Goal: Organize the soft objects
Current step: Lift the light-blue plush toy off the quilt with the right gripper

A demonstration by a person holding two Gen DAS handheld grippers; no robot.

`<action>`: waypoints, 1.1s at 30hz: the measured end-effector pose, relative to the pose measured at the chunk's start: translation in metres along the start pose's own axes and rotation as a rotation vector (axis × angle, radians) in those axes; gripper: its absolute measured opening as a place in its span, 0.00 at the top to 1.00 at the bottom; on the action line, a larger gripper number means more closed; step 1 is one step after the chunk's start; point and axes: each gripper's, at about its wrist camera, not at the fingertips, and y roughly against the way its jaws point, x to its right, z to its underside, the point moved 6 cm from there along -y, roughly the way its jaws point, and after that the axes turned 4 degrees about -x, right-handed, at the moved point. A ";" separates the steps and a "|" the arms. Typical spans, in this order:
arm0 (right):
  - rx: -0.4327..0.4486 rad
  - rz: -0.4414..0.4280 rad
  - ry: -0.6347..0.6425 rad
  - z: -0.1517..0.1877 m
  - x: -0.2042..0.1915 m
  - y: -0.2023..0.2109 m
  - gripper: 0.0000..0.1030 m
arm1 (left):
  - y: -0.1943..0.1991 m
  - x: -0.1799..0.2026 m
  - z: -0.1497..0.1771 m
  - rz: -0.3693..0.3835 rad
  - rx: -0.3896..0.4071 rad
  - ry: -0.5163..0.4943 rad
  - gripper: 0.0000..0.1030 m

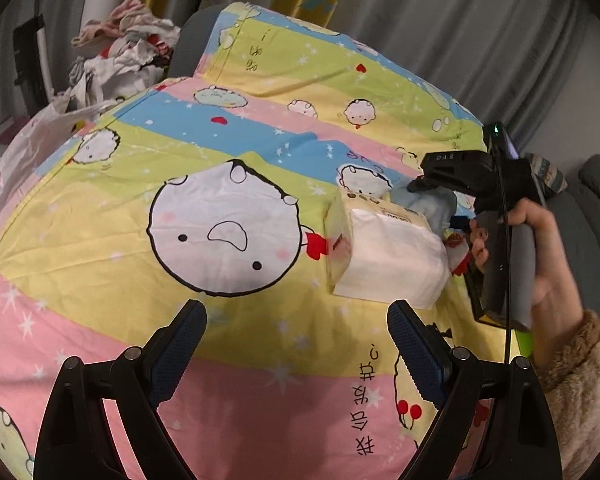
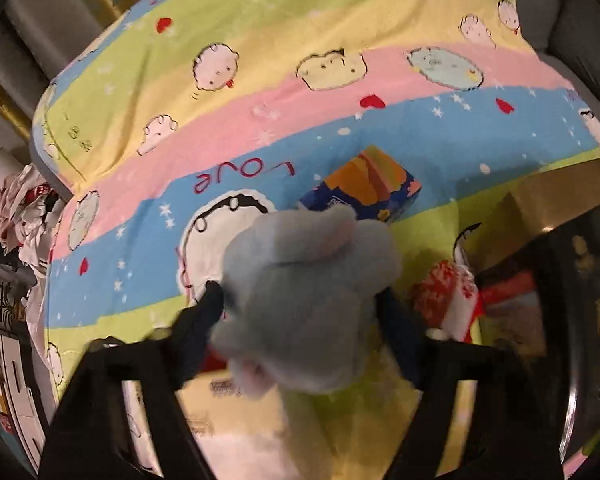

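Your right gripper (image 2: 300, 308) is clamped on the grey plush toy (image 2: 304, 300) at frame centre, your left gripper (image 1: 296, 344) gapes empty; next, carry the toy to its spot.

A grey-blue plush toy (image 2: 308, 300) sits between the fingers of the right gripper (image 2: 300, 320), above the striped cartoon bedspread (image 2: 260, 120). Beside it lie a white tissue pack (image 1: 384, 256), a blue-and-orange pack (image 2: 370, 184), and a red-and-white soft item (image 2: 452, 300).
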 end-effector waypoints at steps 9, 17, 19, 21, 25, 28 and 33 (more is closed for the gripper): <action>0.130 -0.159 0.027 0.008 -0.014 0.075 0.47 | 0.000 0.000 0.002 0.006 -0.010 0.009 0.11; 0.038 -0.360 0.223 0.104 -0.023 0.143 0.45 | 0.003 0.001 0.004 -0.001 -0.013 0.006 0.11; -0.002 -0.404 0.250 0.130 -0.019 0.143 0.44 | 0.003 0.001 0.004 0.000 -0.011 0.007 0.11; -0.043 -0.431 0.240 0.153 -0.013 0.136 0.44 | 0.005 0.001 0.004 0.003 -0.008 0.008 0.11; -0.123 -0.447 0.212 0.183 -0.003 0.111 0.44 | 0.005 0.002 0.005 0.016 -0.017 0.012 0.11; -0.205 -0.453 0.202 0.197 -0.002 0.090 0.42 | 0.001 0.007 0.010 0.039 -0.046 -0.001 0.11; -0.222 -0.406 0.183 0.202 0.005 0.081 0.36 | -0.007 0.024 0.021 0.093 -0.098 -0.034 0.11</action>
